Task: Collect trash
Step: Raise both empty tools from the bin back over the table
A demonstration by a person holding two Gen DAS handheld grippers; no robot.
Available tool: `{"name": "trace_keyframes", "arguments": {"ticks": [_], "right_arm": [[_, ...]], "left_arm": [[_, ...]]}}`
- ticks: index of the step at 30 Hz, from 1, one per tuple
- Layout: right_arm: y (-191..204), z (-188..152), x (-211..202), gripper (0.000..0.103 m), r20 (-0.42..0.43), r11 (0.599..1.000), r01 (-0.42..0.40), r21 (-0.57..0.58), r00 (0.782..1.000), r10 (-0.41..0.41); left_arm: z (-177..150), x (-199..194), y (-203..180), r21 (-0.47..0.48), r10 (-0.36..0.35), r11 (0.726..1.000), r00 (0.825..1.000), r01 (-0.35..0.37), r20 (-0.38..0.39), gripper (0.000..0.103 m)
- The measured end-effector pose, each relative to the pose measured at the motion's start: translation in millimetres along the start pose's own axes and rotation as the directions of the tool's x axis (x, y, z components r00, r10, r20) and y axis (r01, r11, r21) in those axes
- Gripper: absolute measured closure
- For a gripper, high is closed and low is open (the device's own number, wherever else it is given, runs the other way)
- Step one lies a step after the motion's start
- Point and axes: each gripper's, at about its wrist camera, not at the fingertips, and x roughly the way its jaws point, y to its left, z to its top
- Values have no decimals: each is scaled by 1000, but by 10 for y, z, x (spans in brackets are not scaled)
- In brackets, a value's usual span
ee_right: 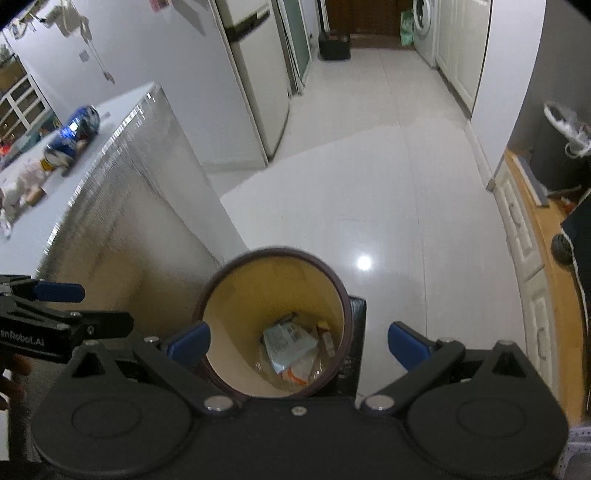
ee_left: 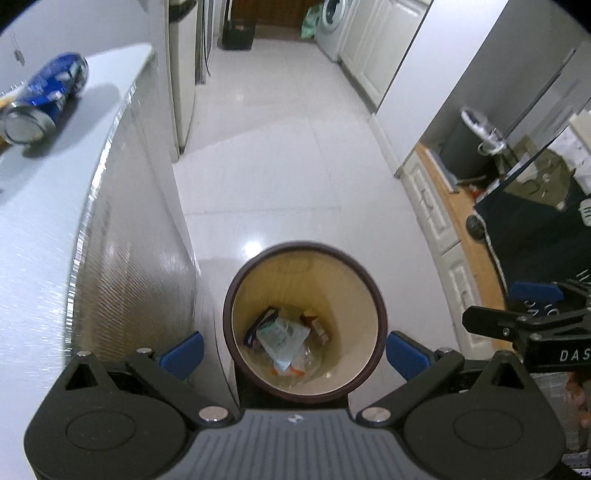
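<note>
A round bin [ee_left: 258, 376] with a dark rim stands on the floor beside the white table; it also shows in the right wrist view [ee_right: 236, 380]. Inside lie wrappers and packets [ee_left: 282, 338] [ee_right: 290, 345]. My left gripper [ee_left: 295, 352] is open and empty, held above the bin. My right gripper [ee_right: 299, 345] is open and empty above the bin too. A blue can [ee_left: 48, 98] lies on its side on the table top [ee_left: 29, 229]; it also shows in the right wrist view [ee_right: 72, 134]. Crumpled pale litter [ee_right: 20, 188] lies near it.
A tall fridge [ee_right: 255, 81] stands behind the table. White cabinets [ee_left: 432, 210] and a wooden counter [ee_right: 554, 266] run along the right. A lined dark bin [ee_right: 561, 147] stands at the far right. A washing machine [ee_left: 334, 22] is at the far end of the tiled floor.
</note>
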Motion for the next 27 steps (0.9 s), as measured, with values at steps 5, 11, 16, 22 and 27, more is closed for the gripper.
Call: {"name": "trace_keyframes", "arguments": {"ticks": [5,11,16,22,27], "right_arm": [[107,81,-242,0,67,1000,1,-26,998,1],[335,148,-463,0,126,998,-2,-59,992,10],[616,176,-593,0,165,996,-12,-93,986,27],[1064,230,-642,0,188,989,-47,-141,979,73],[1513,273,-637,0,189,978,-96,-184,973,131]], "left_arm": [[8,-312,18,0,-5,1000,998,5,70,0],[-31,-724,148,-25,2,1000,986,2,164,0],[-115,-1071,389,-69,35,997,974,-20,224,0],[-205,-1413,757,-105,66,994,962,-39,264,0],[-296,-1654,1097,-142,92,989,952,-52,291,0]]}}
